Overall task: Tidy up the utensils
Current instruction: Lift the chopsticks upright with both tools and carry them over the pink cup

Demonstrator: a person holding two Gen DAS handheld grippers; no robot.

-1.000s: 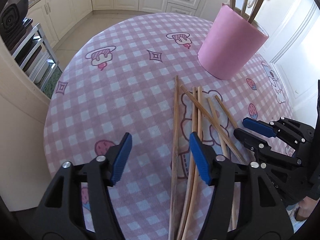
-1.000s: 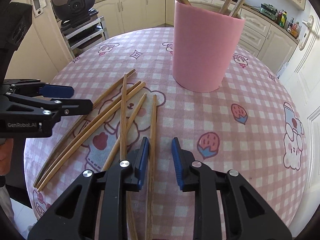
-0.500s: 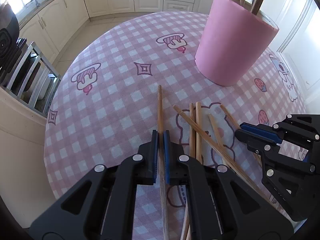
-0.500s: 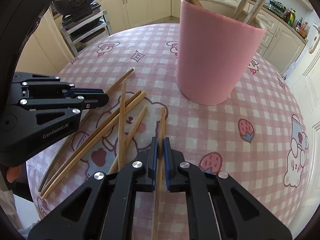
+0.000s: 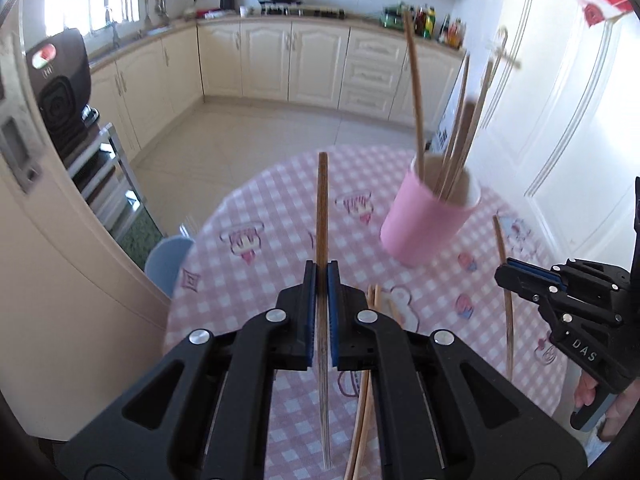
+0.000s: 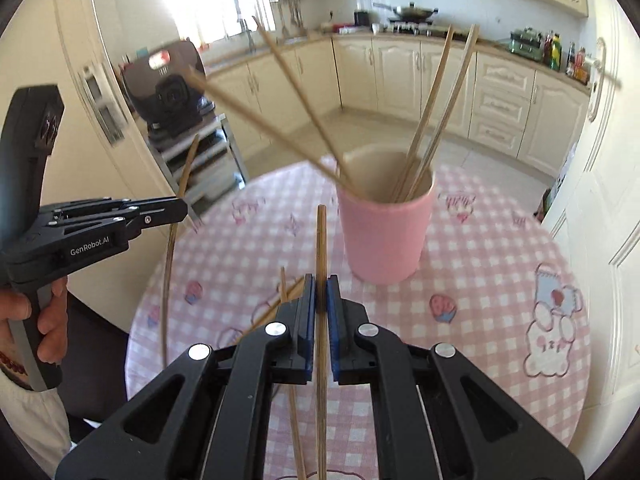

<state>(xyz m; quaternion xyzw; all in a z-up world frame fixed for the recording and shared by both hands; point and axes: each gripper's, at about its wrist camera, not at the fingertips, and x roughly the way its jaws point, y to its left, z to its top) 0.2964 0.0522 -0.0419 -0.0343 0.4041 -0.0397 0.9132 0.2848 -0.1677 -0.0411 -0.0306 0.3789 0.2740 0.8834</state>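
Note:
My left gripper (image 5: 321, 276) is shut on a wooden chopstick (image 5: 322, 208) and holds it lifted above the table, left of the pink cup (image 5: 428, 224). My right gripper (image 6: 321, 286) is shut on another chopstick (image 6: 321, 240), lifted in front of the pink cup (image 6: 386, 236). The cup holds several upright chopsticks (image 6: 432, 112). More chopsticks (image 5: 366, 408) lie on the pink checked tablecloth (image 5: 256, 280) below the grippers. The right gripper (image 5: 505, 274) with its chopstick shows at the right edge of the left wrist view, and the left gripper (image 6: 182, 210) at the left of the right wrist view.
The round table's edge (image 6: 136, 320) drops off to the left. A blue chair (image 5: 166, 260) stands by the table's far left side. A rack with a black appliance (image 6: 176, 92) stands beyond, and kitchen cabinets (image 5: 304, 64) line the back wall.
Both grippers closed on a chopstick each and lifted them off the table. Both cameras now sit higher and tilt up, so the kitchen is in view.

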